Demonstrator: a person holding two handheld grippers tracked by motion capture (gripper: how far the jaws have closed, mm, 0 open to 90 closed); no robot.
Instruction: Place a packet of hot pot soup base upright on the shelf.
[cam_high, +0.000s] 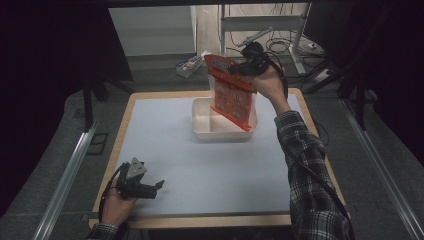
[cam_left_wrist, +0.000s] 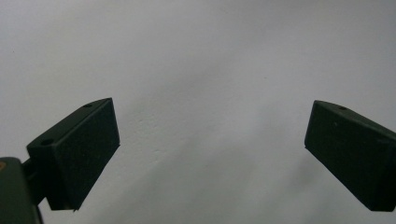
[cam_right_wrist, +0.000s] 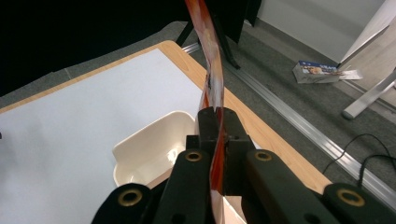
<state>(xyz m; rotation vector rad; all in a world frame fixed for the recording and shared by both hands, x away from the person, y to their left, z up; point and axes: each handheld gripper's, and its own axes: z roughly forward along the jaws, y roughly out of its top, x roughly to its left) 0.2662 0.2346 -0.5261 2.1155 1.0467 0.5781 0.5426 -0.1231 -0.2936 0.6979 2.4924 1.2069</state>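
A: Where is the right gripper (cam_high: 239, 69)?

B: In the high view, up at about one o'clock over the worktop (cam_high: 210, 165), raised above the far edge. Its jaws are closed flat on the top edge of an orange snack bag (cam_high: 231, 95). In the right gripper view the bag's thin edge (cam_right_wrist: 211, 74) runs straight up from between the two black jaws, which press on it from both sides.

A: And the bag itself?

B: It hangs tilted from that grip, with its lower corner down inside a white tub (cam_high: 205, 127). The tub sits on the pale mat at roughly twelve to one o'clock, near the far side of the worktop. In the right gripper view the tub (cam_right_wrist: 154, 144) lies just to the left of the jaws, below the bag.

A: The left gripper (cam_high: 152, 189)?

B: Low at about seven o'clock in the high view, near the front edge of the worktop, held in the person's left hand (cam_high: 117, 206), jaws pointing toward three o'clock. In the left gripper view the jaws stand wide apart with nothing between them but the bare pale surface.

A: Anything off the worktop?

B: A small printed box (cam_high: 189, 65) lies on the floor beyond the far edge, near twelve o'clock. It also shows in the right gripper view (cam_right_wrist: 317, 72), beside a metal rail.
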